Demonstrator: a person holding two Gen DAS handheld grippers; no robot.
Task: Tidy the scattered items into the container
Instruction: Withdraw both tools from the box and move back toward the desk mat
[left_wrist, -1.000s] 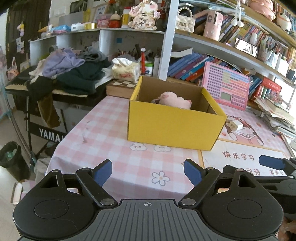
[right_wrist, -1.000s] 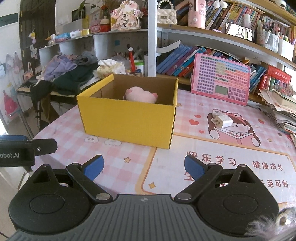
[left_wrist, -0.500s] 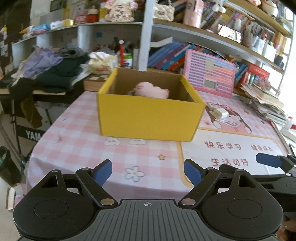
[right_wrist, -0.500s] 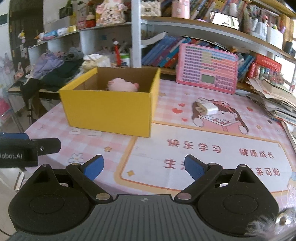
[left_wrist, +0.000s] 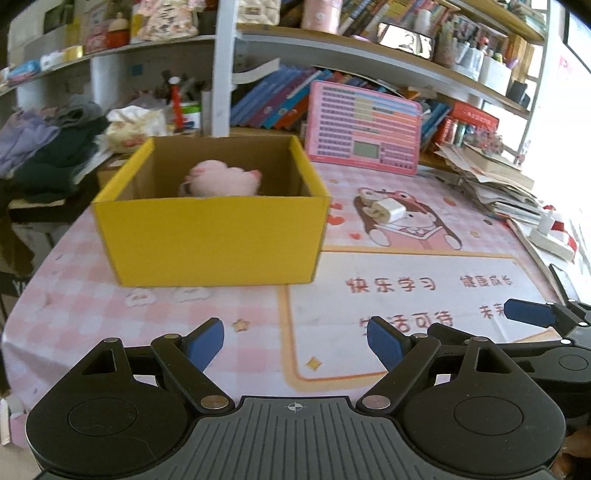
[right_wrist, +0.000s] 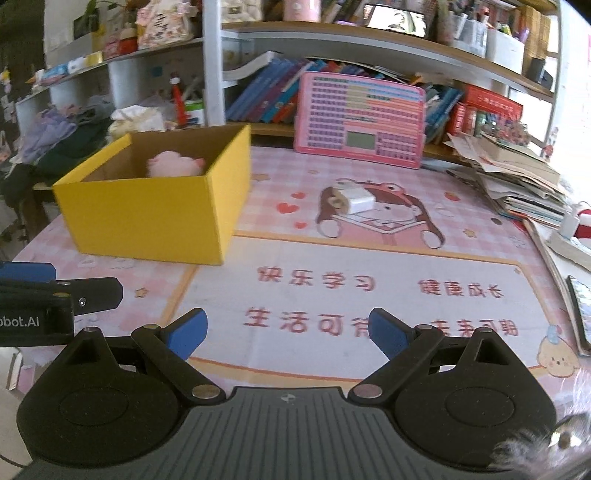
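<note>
One pink plush toy (left_wrist: 221, 179) already lies in the yellow box (left_wrist: 210, 236) at the far left of the surface (right_wrist: 369, 295). The white charger (right_wrist: 352, 199) is left to tidy; it lies on the cartoon mat, right of the box and apart from it. The left gripper (left_wrist: 295, 341) and the right gripper (right_wrist: 288, 332) both hover near, spread and empty.

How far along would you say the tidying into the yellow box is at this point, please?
Done: a pink plush toy already lies inside the yellow box. In hand: nothing; the left gripper and right gripper are both open and empty. Left: the white charger on the mat.
</note>
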